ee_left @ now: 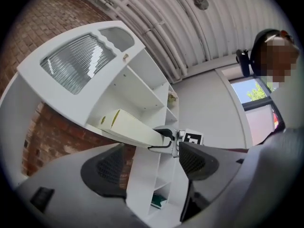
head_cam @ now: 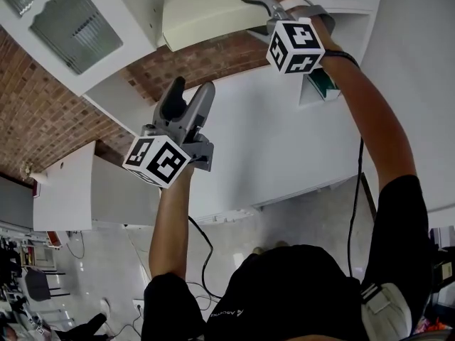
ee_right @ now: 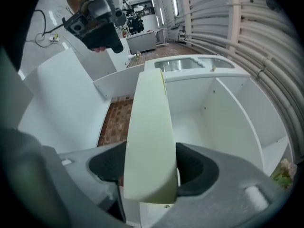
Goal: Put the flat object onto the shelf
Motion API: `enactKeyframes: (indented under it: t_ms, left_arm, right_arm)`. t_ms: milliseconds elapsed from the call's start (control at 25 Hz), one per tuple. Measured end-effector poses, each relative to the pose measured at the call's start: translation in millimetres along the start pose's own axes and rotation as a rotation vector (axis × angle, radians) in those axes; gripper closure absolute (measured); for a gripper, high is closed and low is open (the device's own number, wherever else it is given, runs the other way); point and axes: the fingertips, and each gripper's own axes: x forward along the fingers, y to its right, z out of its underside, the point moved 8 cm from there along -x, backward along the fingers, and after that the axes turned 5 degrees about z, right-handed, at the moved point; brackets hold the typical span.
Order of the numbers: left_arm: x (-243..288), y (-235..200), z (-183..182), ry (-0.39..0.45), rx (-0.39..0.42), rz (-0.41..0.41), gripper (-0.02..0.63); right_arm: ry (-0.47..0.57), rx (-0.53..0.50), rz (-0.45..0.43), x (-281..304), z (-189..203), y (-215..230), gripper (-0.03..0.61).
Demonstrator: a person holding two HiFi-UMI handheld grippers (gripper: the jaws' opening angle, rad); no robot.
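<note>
The flat object (head_cam: 206, 13) is a cream, board-like slab. My right gripper (head_cam: 264, 7) is shut on its near end and holds it out level toward the white shelf unit (head_cam: 234, 133). In the right gripper view the flat object (ee_right: 149, 122) runs on edge between the two dark pads (ee_right: 195, 170), its far end reaching into the shelf's upper compartment (ee_right: 228, 113). My left gripper (head_cam: 187, 101) is open with nothing between its fingers, lower and to the left of the slab. From the left gripper view, the flat object (ee_left: 130, 126) juts out from the shelf unit (ee_left: 142, 87) beyond my open left gripper (ee_left: 152, 167).
A brick wall (head_cam: 43, 112) shows behind the shelf unit. A cabinet door with ribbed glass (ee_left: 78, 63) stands at the unit's upper part. A green book (head_cam: 323, 84) sits in a lower compartment, and a small plant (ee_right: 284, 174) in another.
</note>
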Motion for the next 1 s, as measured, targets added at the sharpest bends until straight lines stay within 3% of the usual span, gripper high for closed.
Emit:
enactKeyframes:
  t_ms: [160, 440, 800, 1000]
  left_arm:
    - [-1.9, 5.9, 6.4, -0.05, 0.064, 0.006, 0.265]
    - [-4.3, 15.2, 17.7, -0.073, 0.061, 0.017, 0.265]
    - [-17.4, 22.5, 10.9, -0.064, 0.105, 0.006, 0.265]
    - [-18.3, 39.1, 1.9, -0.057, 0.197, 0.014, 0.265]
  right_arm:
    - [0.01, 0.003, 0.011, 0.9, -1.4, -1.5, 0.275]
    - [-0.015, 0.009, 0.036, 4.3, -4.8, -4.1, 0.272]
    - [0.048, 0.084, 0.09, -26.8, -6.1, -1.9, 0.253]
    - [0.096, 0.131, 0.124, -60.2, -14.1, 2.7, 0.253]
